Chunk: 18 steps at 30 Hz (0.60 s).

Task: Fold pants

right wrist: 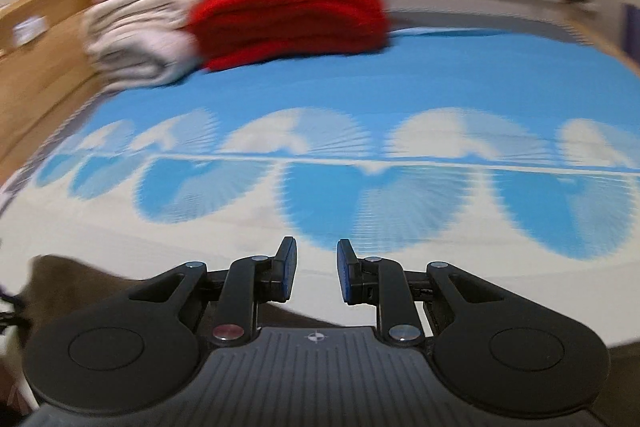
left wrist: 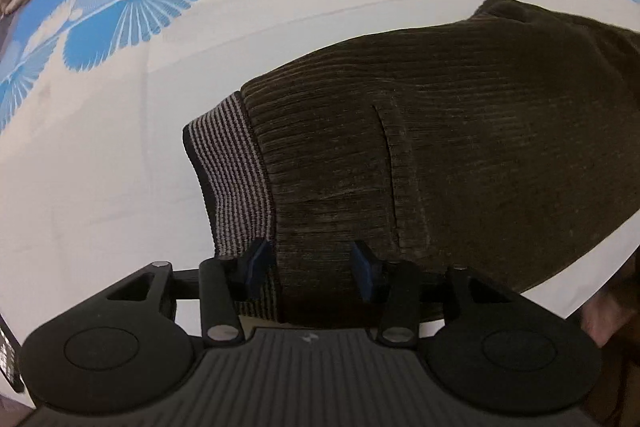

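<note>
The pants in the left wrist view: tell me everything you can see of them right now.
The pants are dark olive-brown with a ribbed, corduroy-like weave. A grey-and-dark striped knit waistband forms their left end, and a slit pocket opening runs across the middle. They lie flat, seemingly folded, on the blue-and-white patterned bedspread. The left gripper hangs over their near edge by the waistband, jaws apart and straddling the fabric; whether the pads touch it is unclear.

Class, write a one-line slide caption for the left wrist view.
Left hand-held gripper, open, poised over dark ribbed pants on a blue-and-white bedspread.
</note>
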Motion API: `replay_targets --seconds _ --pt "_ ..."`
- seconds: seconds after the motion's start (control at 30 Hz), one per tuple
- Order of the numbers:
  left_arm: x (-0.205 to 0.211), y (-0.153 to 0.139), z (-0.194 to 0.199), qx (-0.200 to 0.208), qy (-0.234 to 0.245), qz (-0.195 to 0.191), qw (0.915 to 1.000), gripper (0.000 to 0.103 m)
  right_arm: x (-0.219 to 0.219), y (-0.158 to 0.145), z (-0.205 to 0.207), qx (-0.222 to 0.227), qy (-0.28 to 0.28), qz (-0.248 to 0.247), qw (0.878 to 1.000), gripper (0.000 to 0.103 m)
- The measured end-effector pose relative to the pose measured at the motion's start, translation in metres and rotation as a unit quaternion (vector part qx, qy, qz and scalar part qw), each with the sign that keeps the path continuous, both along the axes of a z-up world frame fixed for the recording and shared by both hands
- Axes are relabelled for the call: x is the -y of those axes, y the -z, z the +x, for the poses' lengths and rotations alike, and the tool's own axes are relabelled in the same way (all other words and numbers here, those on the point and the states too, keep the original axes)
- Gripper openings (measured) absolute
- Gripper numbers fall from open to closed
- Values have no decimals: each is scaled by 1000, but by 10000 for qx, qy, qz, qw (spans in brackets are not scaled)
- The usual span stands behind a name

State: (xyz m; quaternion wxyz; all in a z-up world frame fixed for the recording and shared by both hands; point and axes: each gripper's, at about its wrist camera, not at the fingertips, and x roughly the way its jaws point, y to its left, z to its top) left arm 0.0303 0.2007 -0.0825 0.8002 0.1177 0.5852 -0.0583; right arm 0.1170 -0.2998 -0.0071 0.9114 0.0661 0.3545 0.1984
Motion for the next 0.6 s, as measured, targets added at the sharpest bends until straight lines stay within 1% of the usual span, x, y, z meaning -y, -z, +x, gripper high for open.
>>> replay_targets --seconds 0.07,0.2,0.27,0.3,0.6 --pt "-6 -1 5 -15 -66 -116 9999 49 -21 5 8 -160 -337 78 9993 24" --pt "-12 -2 9 -40 -177 -224 9996 48 -58 22 23 -525 -881 10 9947 25" --pt "-8 -3 6 -44 -140 -192 9997 48 -70 32 31 -760 -1055 45 9915 30" --pt "-8 -2 7 -51 -130 -181 9997 48 -77 35 34 -848 -1145 84 9898 31" --pt "-6 0 8 -90 -107 -150 9998 48 -127 66 58 -1409 -1654 337 9755 45"
